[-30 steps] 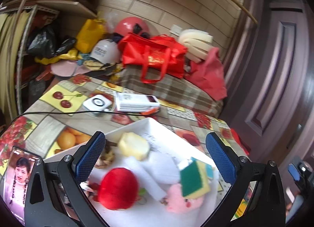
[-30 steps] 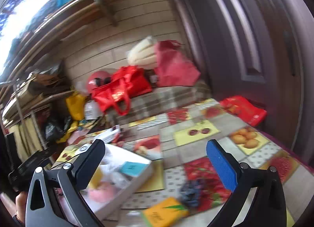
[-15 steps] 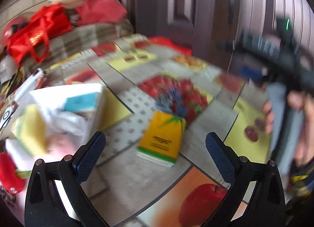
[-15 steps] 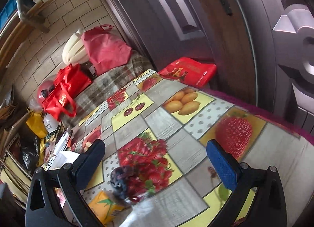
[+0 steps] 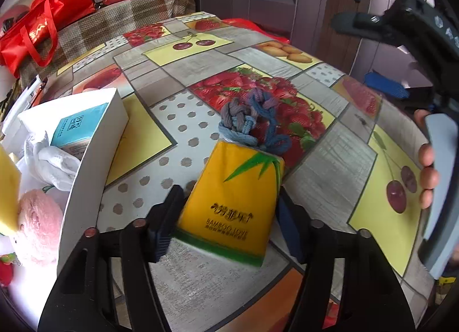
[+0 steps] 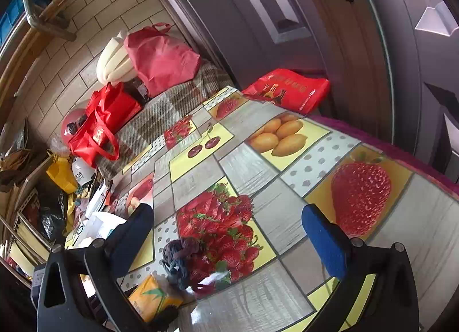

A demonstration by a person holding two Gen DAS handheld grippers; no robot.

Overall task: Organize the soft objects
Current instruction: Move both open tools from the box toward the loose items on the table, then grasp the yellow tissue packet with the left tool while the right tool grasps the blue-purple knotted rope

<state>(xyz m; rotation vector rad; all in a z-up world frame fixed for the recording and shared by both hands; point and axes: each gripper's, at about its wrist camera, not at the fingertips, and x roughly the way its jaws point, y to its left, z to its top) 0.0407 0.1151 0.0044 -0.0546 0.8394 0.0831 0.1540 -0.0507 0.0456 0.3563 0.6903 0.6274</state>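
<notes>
Table (image 5: 200,283): was covered with a fruit-print cloth of strawberries, cherries and dotted squares; it carried every item listed below.

White box (image 5: 94,142): stood at the left edge of the left wrist view, on the table. It held a teal-labelled packet (image 5: 76,128), a crumpled white cloth (image 5: 48,157), a pink plush toy (image 5: 38,223) and a yellow sponge (image 5: 7,188). A red item at the bottom corner was too cut off to identify.

Left gripper (image 5: 229,217): was low over the table with its fingers on either side of the tissue pack. The left pad (image 5: 166,223) lay against the pack's edge; the right pad was at or just beside the other edge. Firm clamping could not be confirmed.

Right gripper (image 6: 229,234): was held above the table with its jaws wide apart and nothing between them. In the left wrist view it appeared at the far right, with the person's fingers (image 5: 427,177) around its handle.

Tissue pack (image 5: 232,203): yellow with a green leaf print, lying flat on the table beside the white box, not in it. Also seen at the bottom of the right wrist view (image 6: 155,300).

Knotted cord (image 5: 252,119): a blue and grey bundle, resting on the strawberry print and touching the far end of the tissue pack.
</notes>
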